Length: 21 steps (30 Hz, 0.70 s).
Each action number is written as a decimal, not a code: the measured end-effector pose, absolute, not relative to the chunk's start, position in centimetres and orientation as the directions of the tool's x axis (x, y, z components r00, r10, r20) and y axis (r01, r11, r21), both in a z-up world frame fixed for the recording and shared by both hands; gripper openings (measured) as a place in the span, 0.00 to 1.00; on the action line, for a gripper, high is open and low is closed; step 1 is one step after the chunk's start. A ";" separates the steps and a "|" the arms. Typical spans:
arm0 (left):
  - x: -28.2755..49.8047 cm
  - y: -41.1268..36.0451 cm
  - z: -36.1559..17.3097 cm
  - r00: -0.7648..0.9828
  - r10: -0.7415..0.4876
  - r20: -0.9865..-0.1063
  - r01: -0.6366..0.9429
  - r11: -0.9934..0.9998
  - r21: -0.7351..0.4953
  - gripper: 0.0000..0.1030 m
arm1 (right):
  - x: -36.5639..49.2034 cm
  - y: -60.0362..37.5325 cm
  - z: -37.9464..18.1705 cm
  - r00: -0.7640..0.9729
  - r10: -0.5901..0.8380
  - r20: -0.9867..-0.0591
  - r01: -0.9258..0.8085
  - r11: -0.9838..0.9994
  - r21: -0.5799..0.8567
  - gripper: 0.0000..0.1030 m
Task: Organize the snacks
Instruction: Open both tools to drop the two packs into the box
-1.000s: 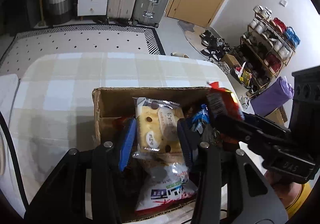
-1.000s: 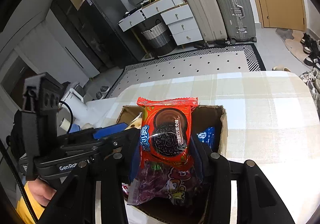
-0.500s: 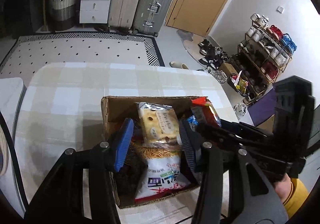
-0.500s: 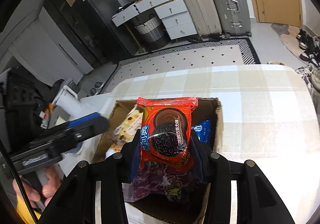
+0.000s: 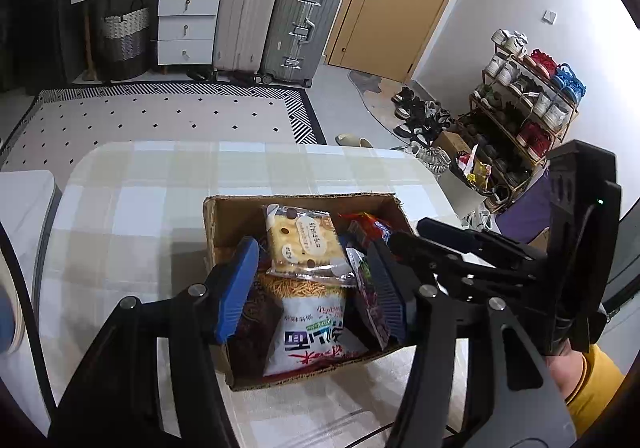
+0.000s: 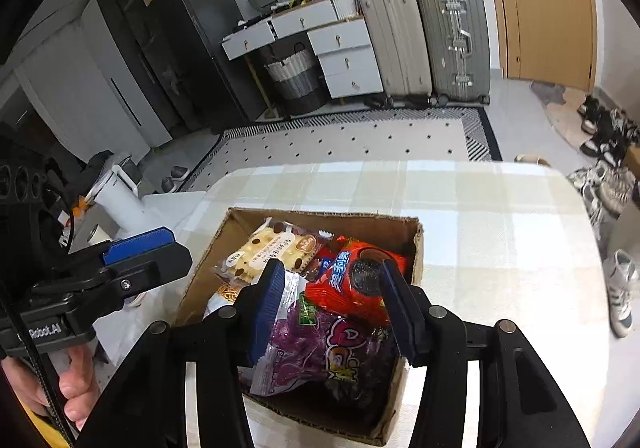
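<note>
We read "Robot.AI" in white on the black body of the left gripper (image 6: 138, 254) in the right wrist view; the snack packets carry print we cannot make out.

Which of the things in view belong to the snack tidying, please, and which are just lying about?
Belong to the job:
cardboard box
red cookie pack
cracker pack
purple bag
noodle bag
left gripper and right gripper, both open

Just lying about:
suitcases
shoe rack
drawers
laundry basket
</note>
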State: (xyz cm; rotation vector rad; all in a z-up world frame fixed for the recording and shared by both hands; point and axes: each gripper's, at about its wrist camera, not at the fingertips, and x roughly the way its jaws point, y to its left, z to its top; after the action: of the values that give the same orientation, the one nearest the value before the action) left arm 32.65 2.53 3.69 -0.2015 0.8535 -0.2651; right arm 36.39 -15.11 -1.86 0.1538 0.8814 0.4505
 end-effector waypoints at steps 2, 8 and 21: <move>32.3 2.5 3.9 0.634 -0.304 -0.711 0.144 0.950 -0.278 0.55 | 36.1 -15.3 -1.6 0.557 0.443 -0.703 -0.319 0.895 0.311 0.49; 30.4 2.3 4.6 0.660 -0.277 -0.698 0.146 0.959 -0.243 0.56 | 35.1 -15.2 -0.7 0.566 0.458 -0.685 -0.332 0.888 0.319 0.49; 28.3 1.5 5.2 0.660 -0.268 -0.701 0.158 0.963 -0.219 0.60 | 33.8 -15.6 -0.9 0.556 0.463 -0.690 -0.308 0.886 0.346 0.49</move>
State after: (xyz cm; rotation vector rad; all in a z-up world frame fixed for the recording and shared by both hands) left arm 28.28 1.48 5.23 -0.1438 0.8152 -0.2420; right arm 33.81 -15.61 -0.94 0.1937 0.8691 0.4582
